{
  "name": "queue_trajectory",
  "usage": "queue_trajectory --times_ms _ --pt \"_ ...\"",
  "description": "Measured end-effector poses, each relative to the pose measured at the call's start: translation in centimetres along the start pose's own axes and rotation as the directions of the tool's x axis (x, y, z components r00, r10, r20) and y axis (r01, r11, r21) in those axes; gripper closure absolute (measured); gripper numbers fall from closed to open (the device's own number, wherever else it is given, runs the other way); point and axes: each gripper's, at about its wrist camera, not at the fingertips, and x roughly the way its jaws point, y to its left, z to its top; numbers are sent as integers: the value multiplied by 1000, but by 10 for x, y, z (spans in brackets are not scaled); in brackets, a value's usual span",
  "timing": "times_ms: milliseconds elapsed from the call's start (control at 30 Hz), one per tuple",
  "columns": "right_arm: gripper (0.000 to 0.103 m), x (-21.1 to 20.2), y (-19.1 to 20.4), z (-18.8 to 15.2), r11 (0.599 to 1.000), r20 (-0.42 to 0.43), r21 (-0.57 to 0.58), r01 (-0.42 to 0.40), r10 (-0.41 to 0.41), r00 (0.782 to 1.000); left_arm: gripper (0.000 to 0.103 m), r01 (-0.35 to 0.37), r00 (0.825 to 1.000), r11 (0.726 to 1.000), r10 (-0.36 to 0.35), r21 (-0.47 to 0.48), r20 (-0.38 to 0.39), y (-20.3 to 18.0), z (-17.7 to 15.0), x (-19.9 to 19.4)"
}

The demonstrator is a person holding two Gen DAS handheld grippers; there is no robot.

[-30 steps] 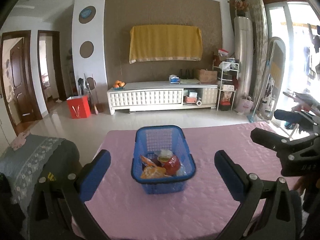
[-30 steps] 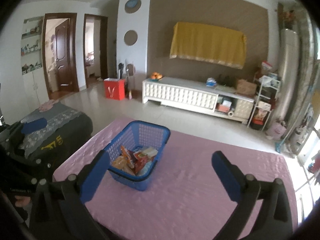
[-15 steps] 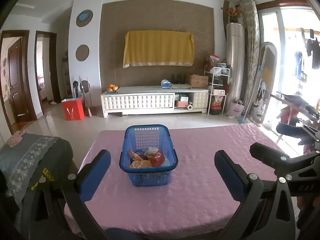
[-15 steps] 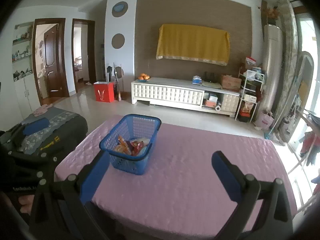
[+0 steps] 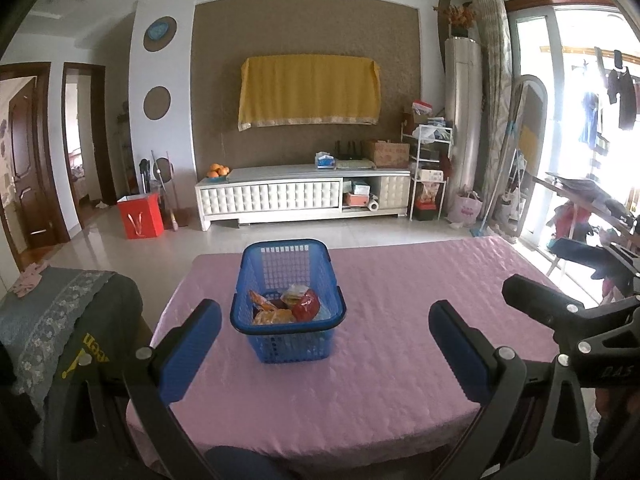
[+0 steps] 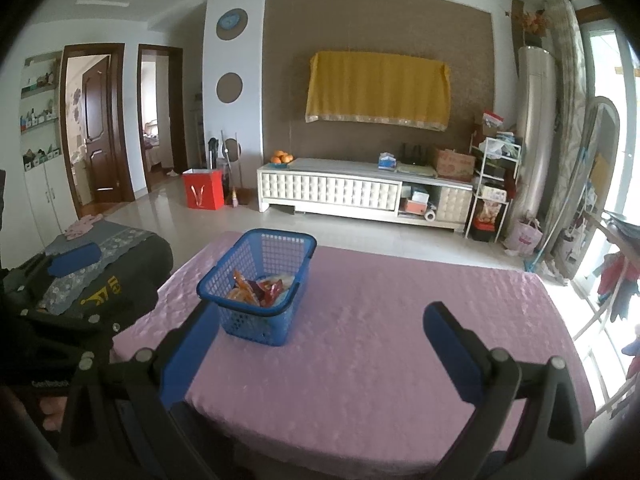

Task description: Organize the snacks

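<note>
left claw wide, empty | right claw wide, empty | snacks piled in blue basket on table, apparently gathered there | both claws clear of basket, task likely done

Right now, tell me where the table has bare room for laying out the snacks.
The pink tablecloth is bare right of the blue basket, out to the window-side edge, and in front of it toward the near edge. Only the basket is crowded, with snack packets piled inside.

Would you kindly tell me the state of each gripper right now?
Left gripper: open, holding nothing.
Right gripper: open, holding nothing.
</note>
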Motion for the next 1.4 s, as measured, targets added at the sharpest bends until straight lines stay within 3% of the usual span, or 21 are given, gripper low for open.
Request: queue_trajectory --times_ms 1400 --pt "0 -10 -7 -1 1000 -21 21 -1 2 1000 1 23 1000 1000 -23 10 1 -5 2 -3"
